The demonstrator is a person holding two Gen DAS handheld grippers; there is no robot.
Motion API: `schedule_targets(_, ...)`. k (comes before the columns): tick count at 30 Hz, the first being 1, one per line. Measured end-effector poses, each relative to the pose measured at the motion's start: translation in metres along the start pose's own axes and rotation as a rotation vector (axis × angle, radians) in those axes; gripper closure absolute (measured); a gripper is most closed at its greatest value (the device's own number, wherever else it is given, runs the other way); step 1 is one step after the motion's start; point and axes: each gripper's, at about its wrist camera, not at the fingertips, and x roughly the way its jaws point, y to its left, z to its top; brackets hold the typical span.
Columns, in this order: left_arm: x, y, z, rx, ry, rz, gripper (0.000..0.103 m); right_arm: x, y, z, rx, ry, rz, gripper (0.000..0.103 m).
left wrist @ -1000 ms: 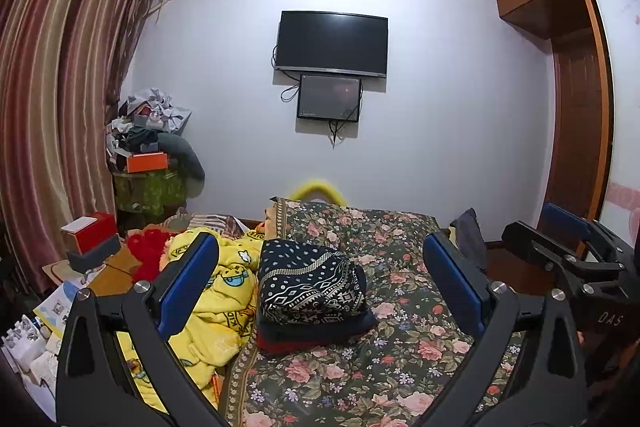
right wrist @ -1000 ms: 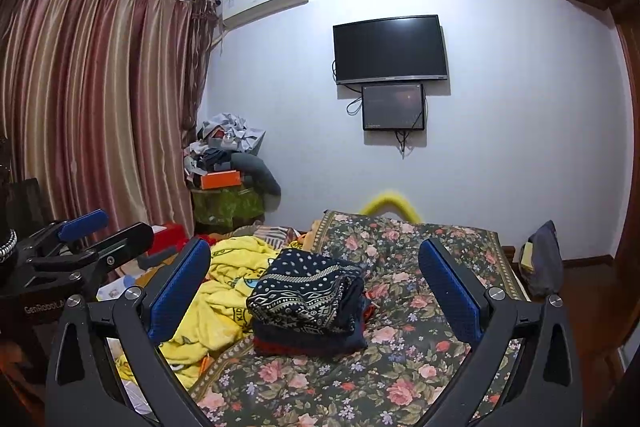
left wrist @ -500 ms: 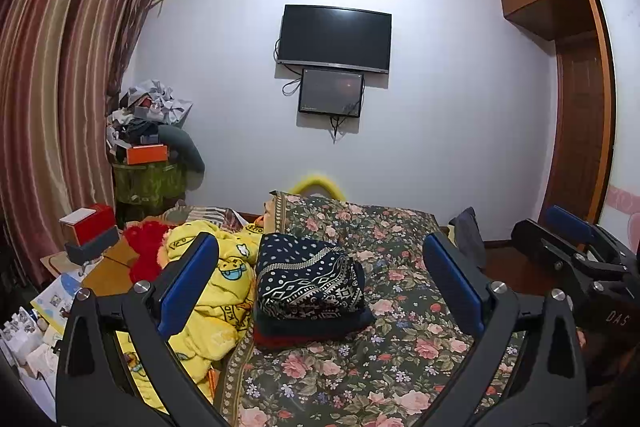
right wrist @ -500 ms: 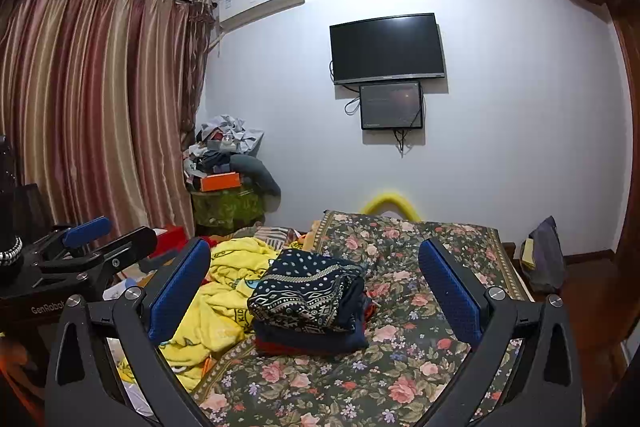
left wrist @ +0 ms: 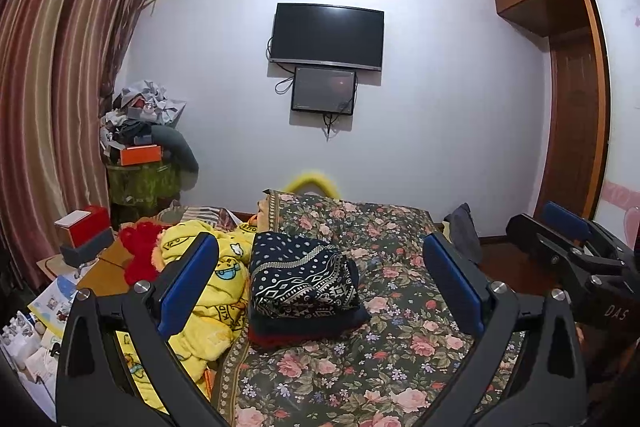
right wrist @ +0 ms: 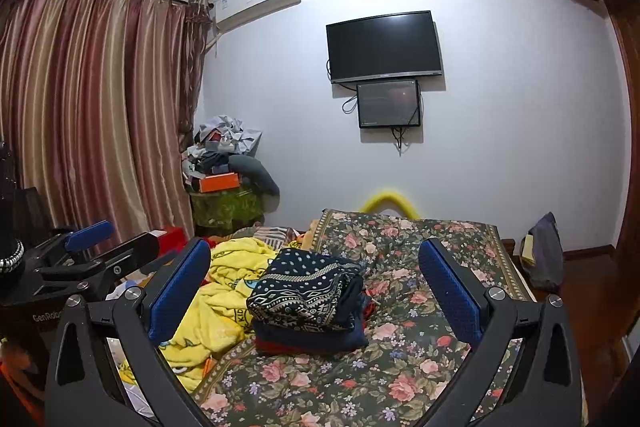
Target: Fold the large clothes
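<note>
On the floral bedspread (left wrist: 400, 355) we see the folded clothes stack (left wrist: 304, 287) beside a yellow blanket (left wrist: 208, 291); our left gripper (left wrist: 320, 283) and right gripper (right wrist: 314, 285) hover spread wide, holding nothing.

Folded garment (left wrist: 302, 277) is showing as soft matt cloth with a woven-looking navy and white pattern, lying on a matt floral cloth bedspread (left wrist: 400, 343); yellow blanket (left wrist: 208, 307) beside it is looking fleecy. Left gripper (left wrist: 320, 281) and right gripper (right wrist: 316, 287) are showing matt black plastic frames, textured blue pads (right wrist: 448, 291), shiny metal screws. Curtains (right wrist: 92, 107) are giving a satin sheen; wardrobe (left wrist: 568, 75) is looking like smooth lacquered wood.
</note>
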Motion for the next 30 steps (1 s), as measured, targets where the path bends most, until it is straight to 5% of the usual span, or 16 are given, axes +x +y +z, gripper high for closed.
schedule_targets(30,0.0056,-0.0058,-0.0021,0.016,0.021,-0.025,0.0,-0.0009,-0.001,-0.0001,0.011,-0.002,-0.011,0.0)
